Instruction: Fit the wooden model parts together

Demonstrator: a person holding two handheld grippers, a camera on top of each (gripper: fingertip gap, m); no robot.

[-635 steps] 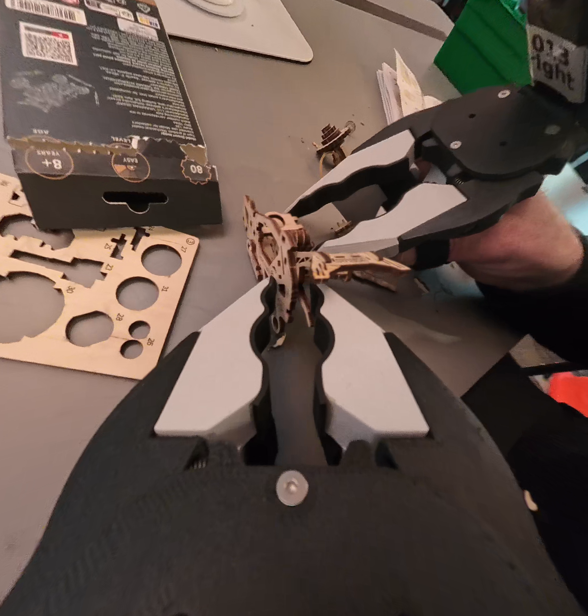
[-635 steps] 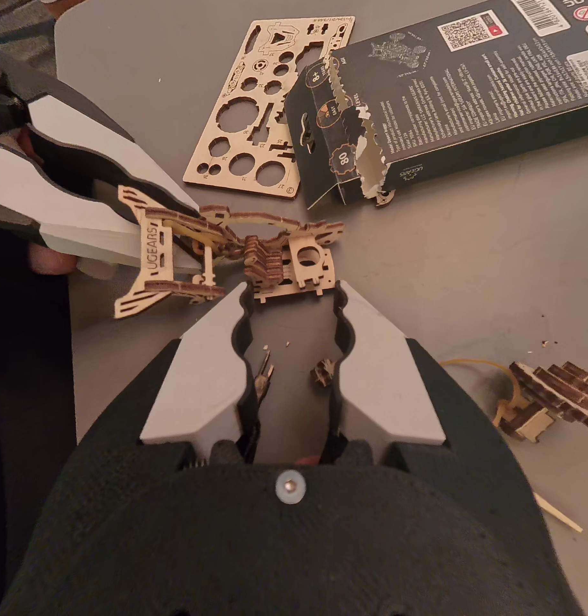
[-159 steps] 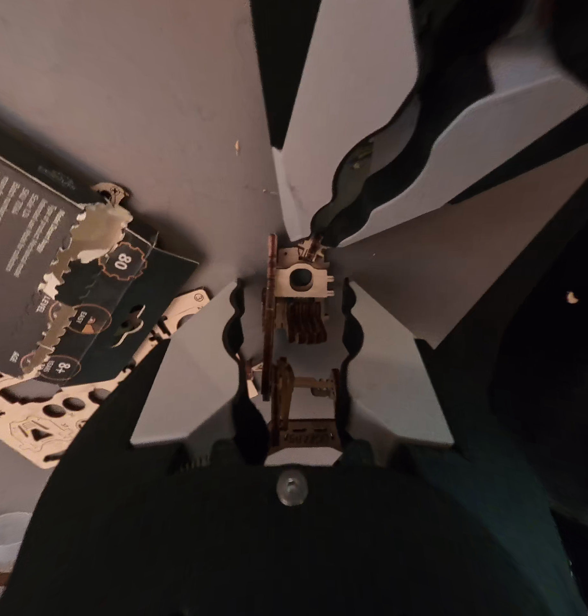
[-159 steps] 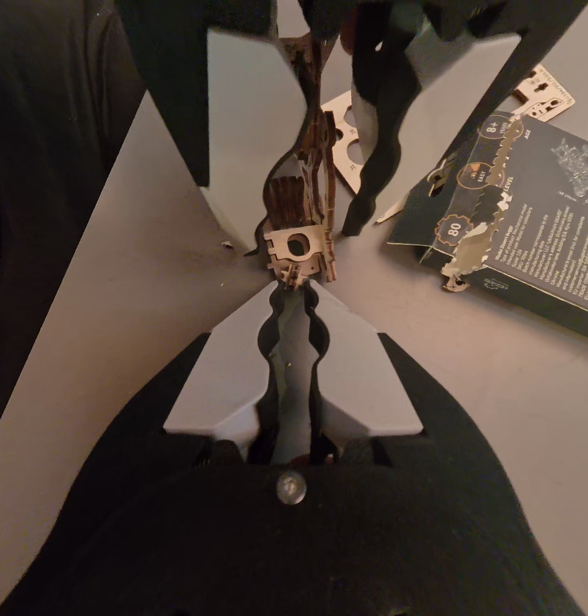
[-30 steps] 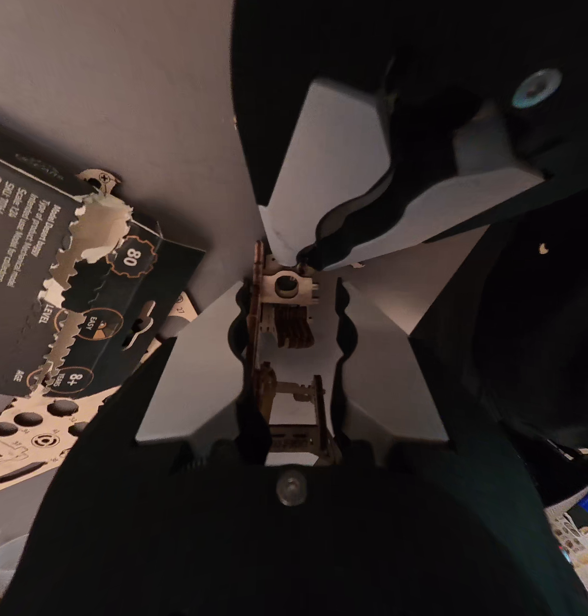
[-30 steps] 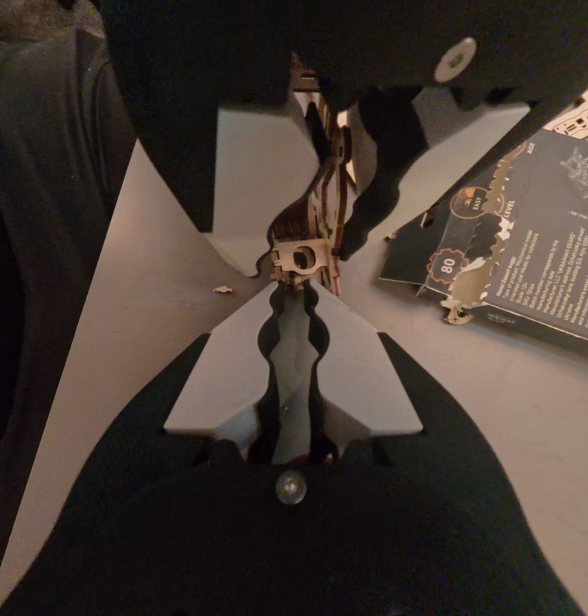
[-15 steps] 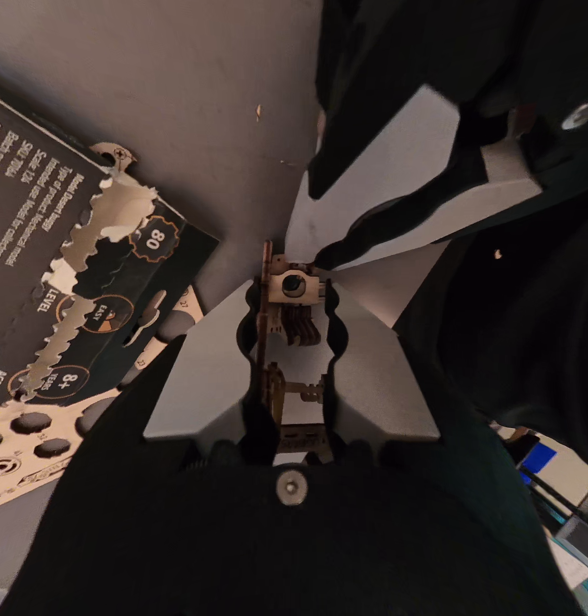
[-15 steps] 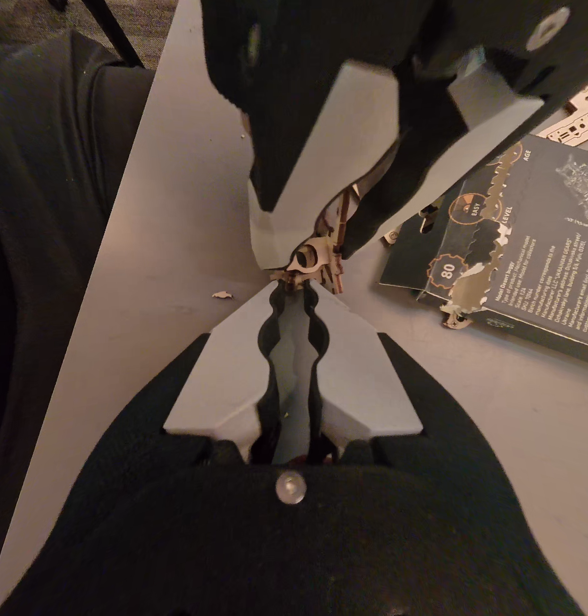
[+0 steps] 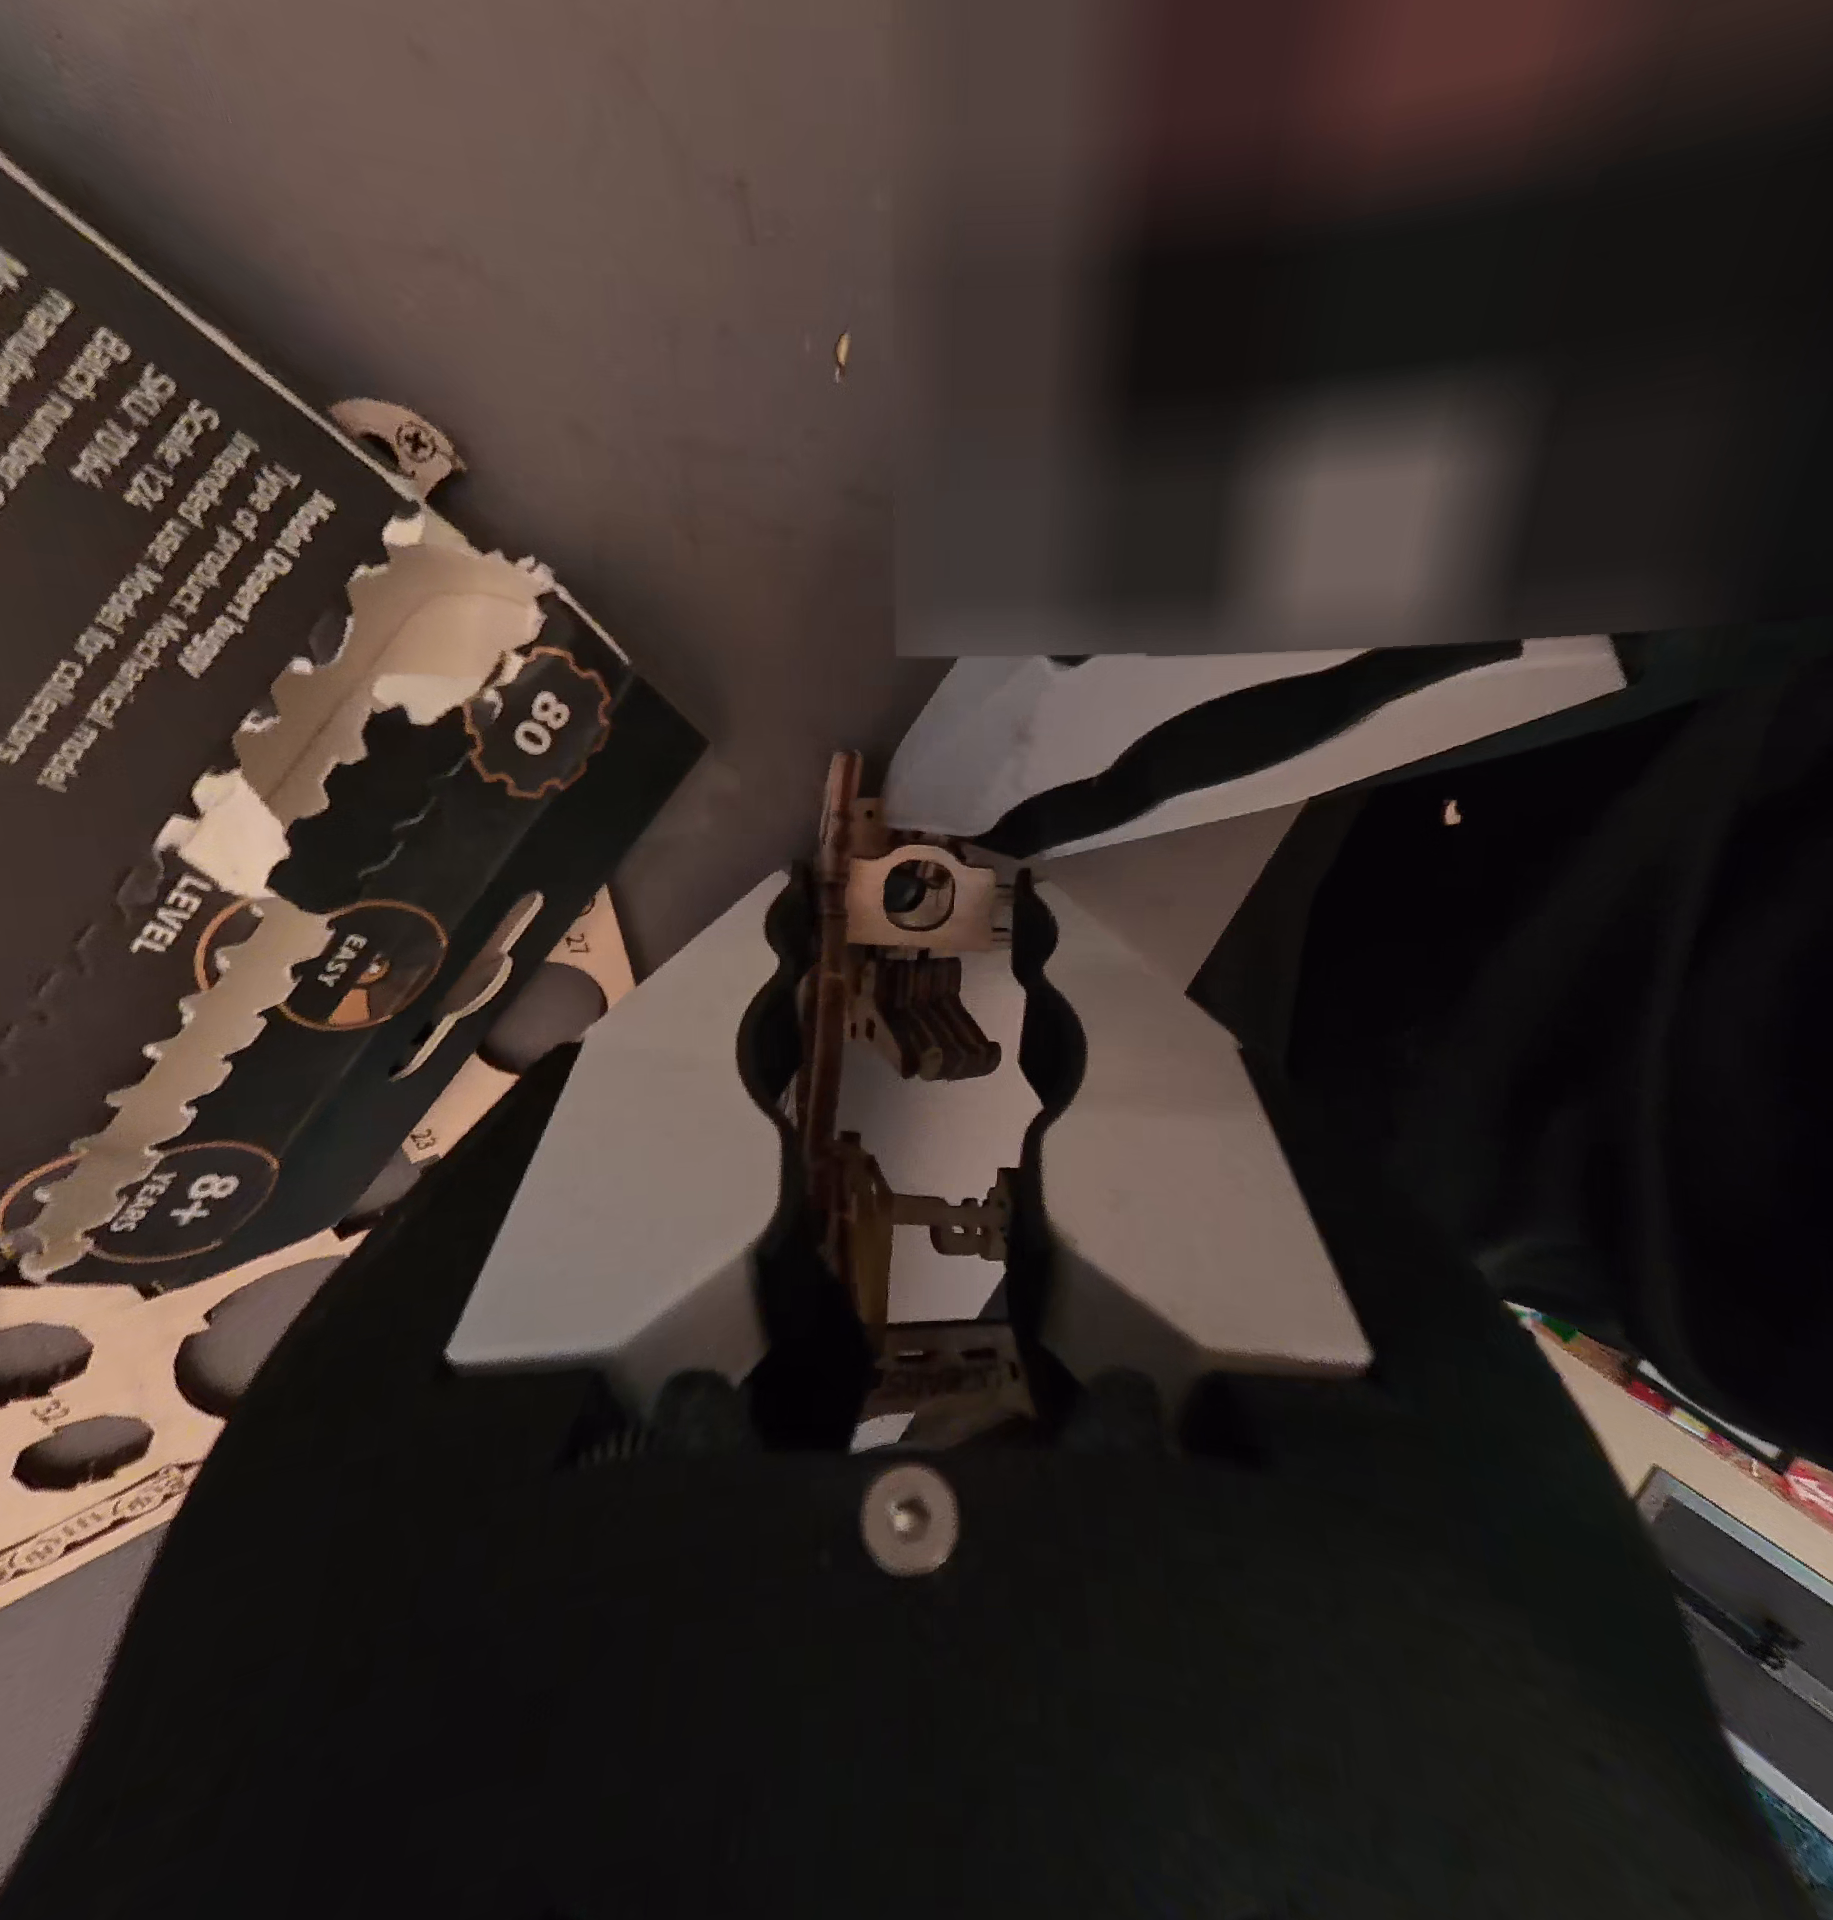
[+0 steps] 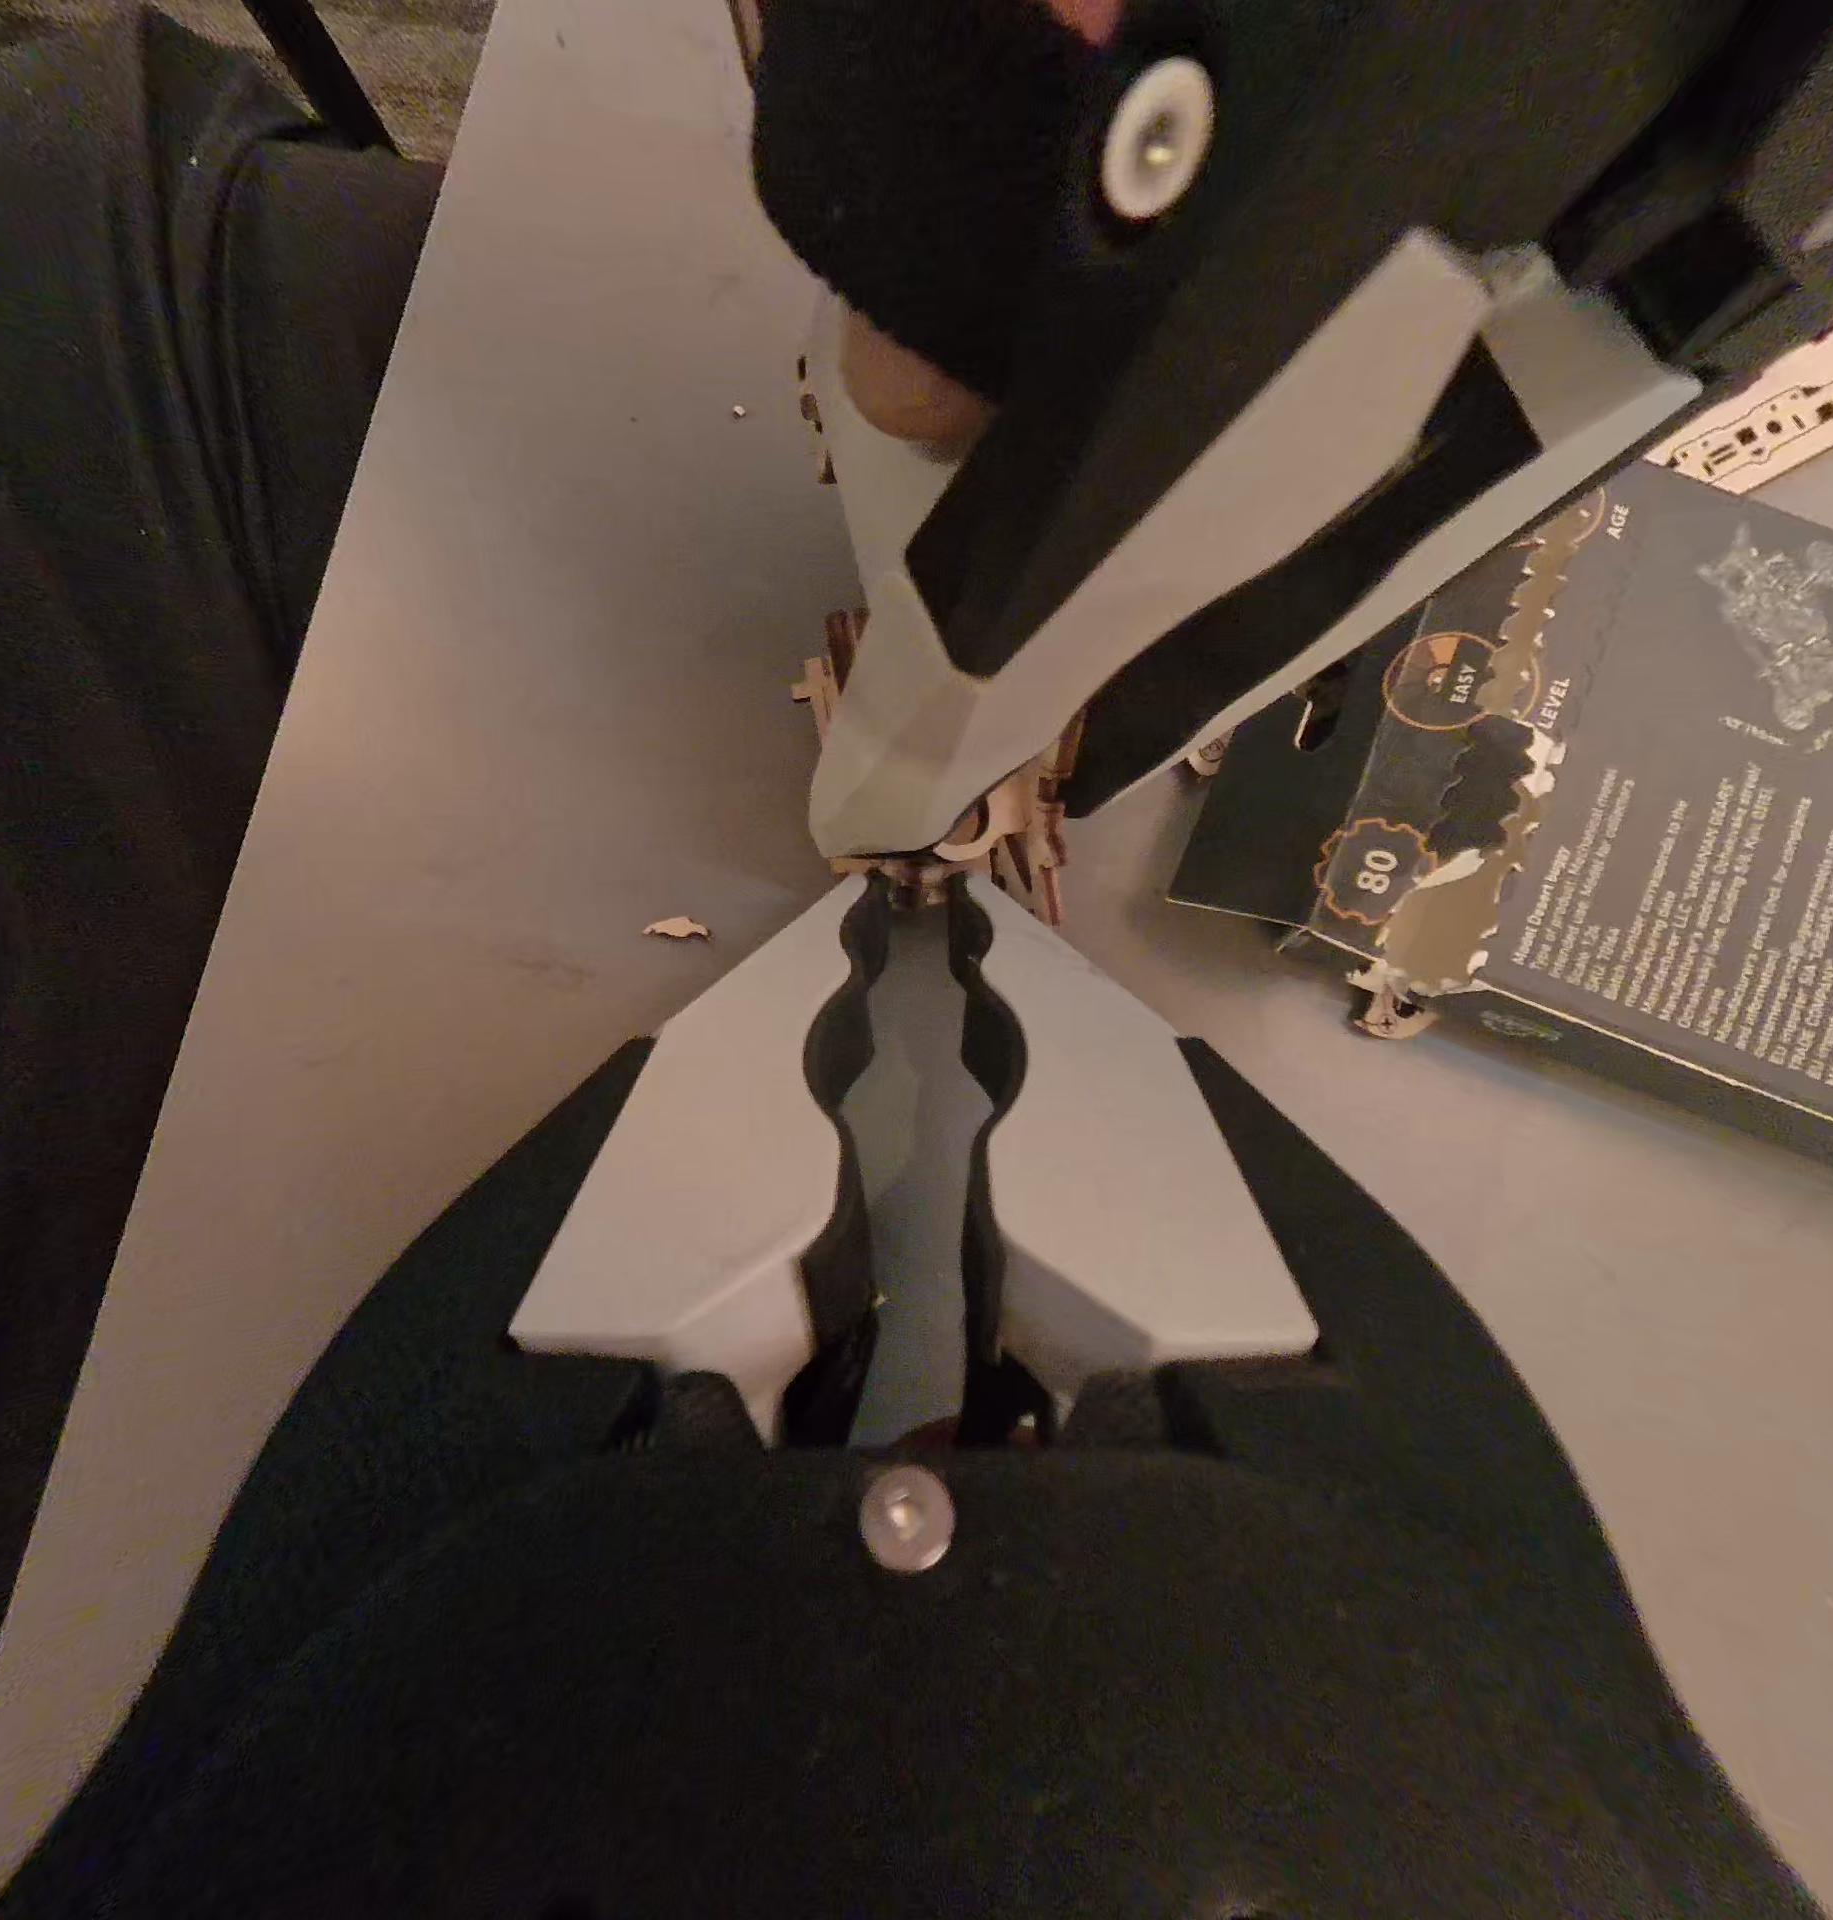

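The wooden model [image 9: 922, 904] is a pale laser-cut frame with a round-holed end plate. It lies lengthwise between the fingers of my left gripper [image 9: 912, 896], which is shut on it. My right gripper [image 9: 1000, 831] reaches in from the upper right, tips against that end plate. In the right wrist view my right gripper [image 10: 917, 888] is nearly closed, pinching a small wooden tab at the model's end [image 10: 1005, 826]. The left gripper [image 10: 974, 821] comes down from the top right and hides most of the model. Both grippers are above the grey table [image 10: 476, 727].
A torn-open black cardboard box [image 9: 268, 779] lies on the table, also in the right wrist view [image 10: 1618, 831]. A punched-out plywood sheet [image 9: 60, 1403] pokes from under it. A wood chip [image 10: 678, 927] lies near the table edge. A person's dark clothing [image 10: 112, 520] is beyond it. Only a small space, under 4 cm, lies between the two pairs of fingers.
Both grippers keep their hold on the model. The two grippers have turned against each other, so the left gripper now covers more of the model in the right wrist view.
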